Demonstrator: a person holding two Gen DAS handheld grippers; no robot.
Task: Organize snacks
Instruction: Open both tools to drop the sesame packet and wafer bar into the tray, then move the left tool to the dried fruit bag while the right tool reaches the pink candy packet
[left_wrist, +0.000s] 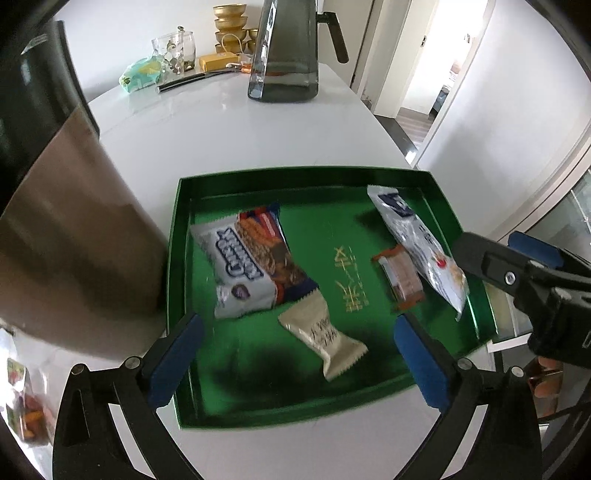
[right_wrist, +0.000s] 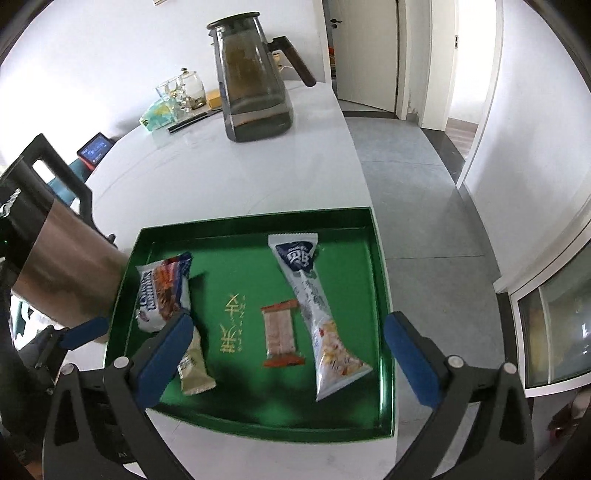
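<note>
Green and glossy, the shallow square tray (right_wrist: 384, 295) with gold Chinese lettering (right_wrist: 231, 325) sits on the white worktop (right_wrist: 221, 177), holding four wrapped snacks; the biggest packet (left_wrist: 251, 266) reads "Quaker". Both the left tool (left_wrist: 299, 358) and right tool (right_wrist: 288, 354) hover released, empty.

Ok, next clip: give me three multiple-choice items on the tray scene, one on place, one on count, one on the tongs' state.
1. Where does the small orange-ended wafer pack lie?
A. on the bare table
B. in the green tray, beside the long white pouch
C. under the kettle

2. How many snack packs are in the tray?
A. two
B. four
C. six

3. How do the right tongs stand?
A. open, empty
B. shut on a pack
C. out of view

Answers: B, it lies just left of the pouch; B, four wrappers show; A, the blue pads are spread with nothing between them.
</note>
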